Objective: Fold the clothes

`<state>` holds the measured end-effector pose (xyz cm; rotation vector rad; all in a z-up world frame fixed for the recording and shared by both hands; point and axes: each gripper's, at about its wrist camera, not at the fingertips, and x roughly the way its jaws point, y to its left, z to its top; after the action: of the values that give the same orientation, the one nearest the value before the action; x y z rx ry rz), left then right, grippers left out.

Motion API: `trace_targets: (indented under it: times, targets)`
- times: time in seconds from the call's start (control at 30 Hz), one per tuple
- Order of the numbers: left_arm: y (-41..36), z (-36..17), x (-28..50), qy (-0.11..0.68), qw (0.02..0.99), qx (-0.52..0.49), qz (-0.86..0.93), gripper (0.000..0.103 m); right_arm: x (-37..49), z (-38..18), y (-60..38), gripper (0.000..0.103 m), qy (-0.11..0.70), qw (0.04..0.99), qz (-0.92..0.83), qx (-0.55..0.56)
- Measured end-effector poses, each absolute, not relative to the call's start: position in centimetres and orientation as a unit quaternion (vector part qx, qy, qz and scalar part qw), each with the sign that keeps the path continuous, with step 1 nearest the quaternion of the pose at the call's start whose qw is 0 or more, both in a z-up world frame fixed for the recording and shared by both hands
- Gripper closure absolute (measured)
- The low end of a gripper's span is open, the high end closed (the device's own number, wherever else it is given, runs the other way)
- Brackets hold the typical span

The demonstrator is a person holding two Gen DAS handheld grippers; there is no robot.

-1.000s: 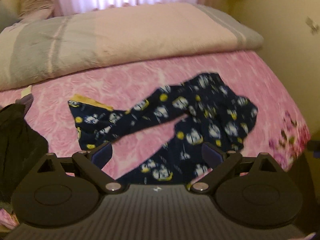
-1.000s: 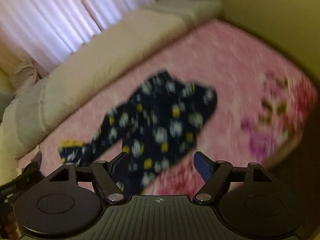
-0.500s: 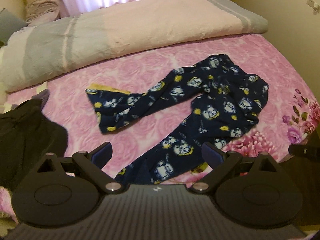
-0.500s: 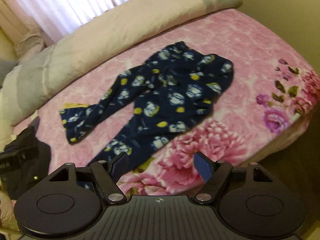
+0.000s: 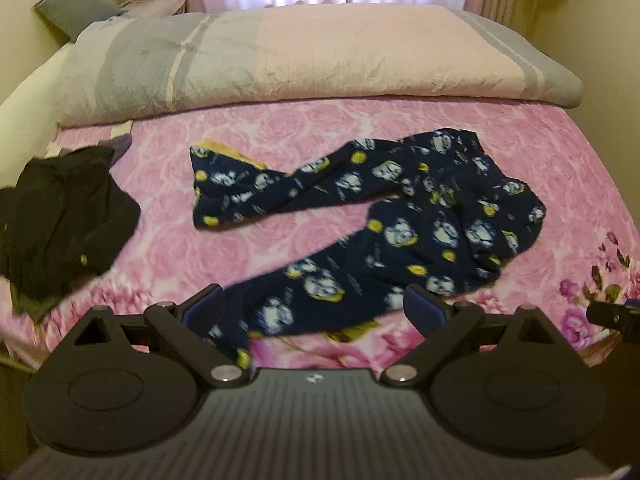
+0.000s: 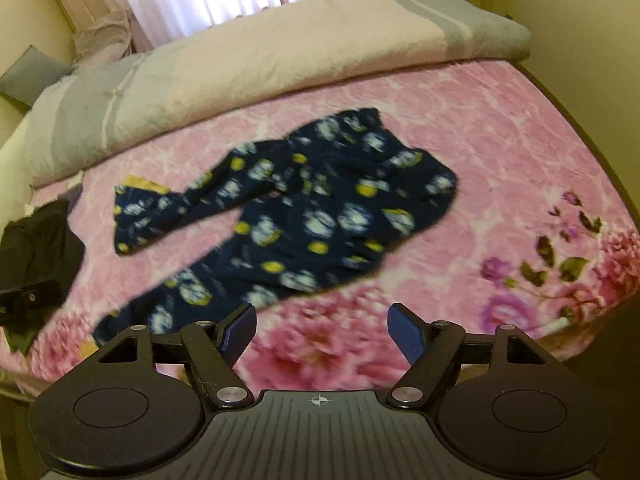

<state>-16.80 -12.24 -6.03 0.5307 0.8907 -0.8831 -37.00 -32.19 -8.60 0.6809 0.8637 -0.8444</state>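
A pink bed [image 5: 320, 132] is filling the room, a folded duvet [image 5: 320, 52] lying along its far side. Navy printed trousers [image 5: 400, 220] are sprawling unfolded mid-bed, a black garment [image 5: 60, 216] left of them. Both grippers, left [image 5: 316, 312] and right [image 6: 322, 330], are hovering apart-fingered, empty, at the near edge.

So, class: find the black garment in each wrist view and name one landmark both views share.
Left wrist view: black garment at the left edge, on the pink bedspread, left of the patterned trousers.
Right wrist view: black garment at the far left edge, again left of the trousers.
Shared landmark: the trousers' yellow cuff.
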Motion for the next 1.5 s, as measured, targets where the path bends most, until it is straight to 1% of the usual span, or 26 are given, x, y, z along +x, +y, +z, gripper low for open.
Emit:
trace_targets:
  times: [0.27, 0.37, 0.57, 0.73, 1.07, 1.3, 1.4, 1.5]
  targets:
    - [-11.1, -7.1, -25.3, 0.442, 0.778, 0.249, -0.37, 0.008, -44.5, -9.6, -33.3, 0.027, 0.443, 0.767, -0.353, 0.301]
    - [-10.5, -7.3, -26.6, 0.448, 0.78, 0.257, -0.354, 0.008, -45.6, -10.3, -33.3, 0.027, 0.451, 0.766, -0.343, 0.305]
    - [-10.0, -7.9, -26.7, 0.457, 0.784, 0.262, -0.329, 0.008, -45.5, -11.5, -33.4, 0.027, 0.456, 0.769, -0.324, 0.31]
    - [-10.0, -9.8, -25.4, 0.471, 0.779, 0.258, -0.323, 0.008, -44.9, -12.6, -34.5, 0.027, 0.456, 0.767, -0.326, 0.312]
    - [-13.9, -13.4, -18.0, 0.506, 0.761, 0.262, -0.309, 0.009, -44.4, -14.7, -40.8, 0.027, 0.472, 0.722, -0.381, 0.332]
    - [-19.4, -14.8, -14.2, 0.493, 0.751, 0.278, -0.339, 0.009, -44.5, -14.6, -45.5, 0.027, 0.419, 0.7, -0.446, 0.368]
    - [-21.6, -16.0, -13.1, 0.493, 0.743, 0.29, -0.348, 0.009, -45.3, -15.6, -46.8, 0.027, 0.397, 0.691, -0.46, 0.393]
    - [-22.1, -17.6, -12.7, 0.508, 0.737, 0.286, -0.342, 0.009, -46.3, -17.4, -48.0, 0.028, 0.387, 0.678, -0.461, 0.423]
